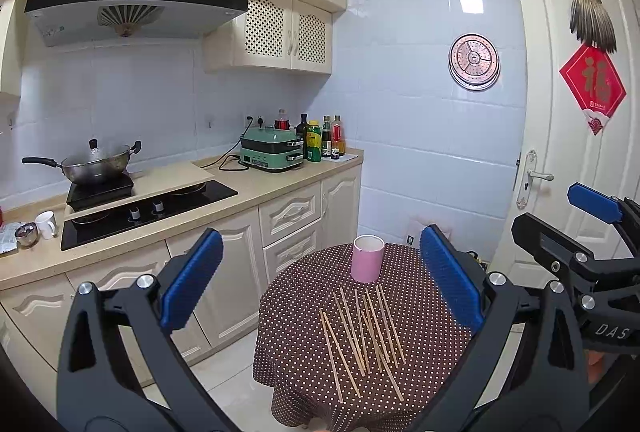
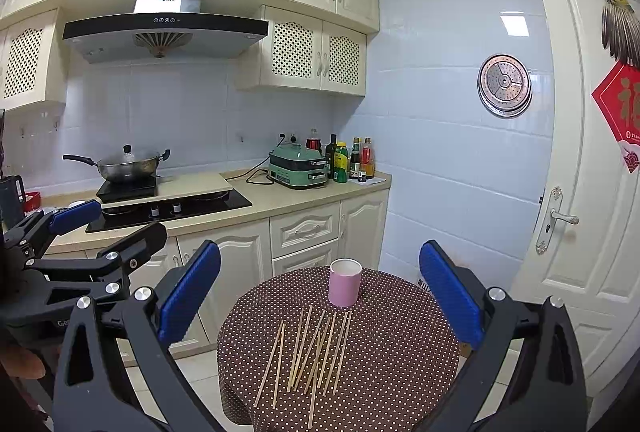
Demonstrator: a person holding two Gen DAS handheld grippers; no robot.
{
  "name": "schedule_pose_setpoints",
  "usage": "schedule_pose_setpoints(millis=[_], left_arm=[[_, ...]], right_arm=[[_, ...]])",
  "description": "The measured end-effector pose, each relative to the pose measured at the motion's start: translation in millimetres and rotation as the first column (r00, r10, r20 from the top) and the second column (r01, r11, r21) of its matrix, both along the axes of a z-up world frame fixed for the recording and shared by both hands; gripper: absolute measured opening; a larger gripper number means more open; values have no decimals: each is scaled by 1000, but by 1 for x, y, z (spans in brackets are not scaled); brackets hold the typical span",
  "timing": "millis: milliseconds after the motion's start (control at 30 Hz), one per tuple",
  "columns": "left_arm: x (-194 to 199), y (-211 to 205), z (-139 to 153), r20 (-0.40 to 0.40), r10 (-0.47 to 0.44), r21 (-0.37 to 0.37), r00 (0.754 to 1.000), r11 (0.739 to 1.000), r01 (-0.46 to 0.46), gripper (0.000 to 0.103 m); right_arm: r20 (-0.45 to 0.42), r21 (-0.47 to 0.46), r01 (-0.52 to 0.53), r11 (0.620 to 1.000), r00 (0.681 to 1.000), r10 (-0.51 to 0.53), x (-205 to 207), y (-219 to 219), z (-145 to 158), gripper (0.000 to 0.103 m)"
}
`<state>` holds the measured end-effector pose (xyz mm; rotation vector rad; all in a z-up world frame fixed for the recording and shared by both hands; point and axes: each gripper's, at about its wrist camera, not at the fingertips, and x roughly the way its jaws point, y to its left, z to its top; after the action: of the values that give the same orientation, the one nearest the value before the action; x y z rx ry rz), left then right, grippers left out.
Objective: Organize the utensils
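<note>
left gripper (image 1: 320,282) and right gripper (image 2: 320,296): both spread wide, holding nothing, above the table (image 1: 420,352). chopsticks (image 1: 362,336) lie loose mid-tabletop, some crossing, count unclear. pink cup (image 1: 368,258) stands upright near the far edge; near edge cut off.

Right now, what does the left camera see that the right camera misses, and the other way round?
Only the left wrist view shows the white mug and small metal bowl on the counter's left end, and the right hand-held gripper entering from the right edge, open. Only the right wrist view shows a second lattice cabinet door left of the hood, a dark jug, and the left hand-held gripper from the side, open. Both share the round dotted table, the pink cup, the loose chopsticks, the wok and the door.
</note>
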<state>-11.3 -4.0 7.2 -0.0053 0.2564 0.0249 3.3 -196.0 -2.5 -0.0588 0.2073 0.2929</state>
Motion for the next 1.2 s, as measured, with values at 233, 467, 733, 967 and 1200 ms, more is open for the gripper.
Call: schedule_pose_setpoints(millis=[233, 467, 733, 967, 1200], left_arm=[[1, 0, -2, -1, 2, -1, 1000, 1000, -2, 97], [-1, -3, -2, 0, 4, 5, 1000, 1000, -4, 97], [2, -2, -1, -1, 1, 4, 1000, 1000, -1, 97], [4, -5, -2, -2, 0, 8, 1000, 1000, 0, 97], [5, -5, -3, -3, 1, 7, 1000, 1000, -1, 97]], right_arm=[[-1, 2, -2, 1000, 1000, 2, 0, 0, 1, 96], [-5, 3, -2, 1000, 1000, 2, 1, 0, 2, 96], [-6, 2, 1, 1000, 1000, -1, 2, 1, 5, 96], [-15, 8, -1, 1000, 1000, 1, 3, -1, 5, 96], [-18, 12, 0, 1000, 1000, 1, 3, -1, 5, 96]])
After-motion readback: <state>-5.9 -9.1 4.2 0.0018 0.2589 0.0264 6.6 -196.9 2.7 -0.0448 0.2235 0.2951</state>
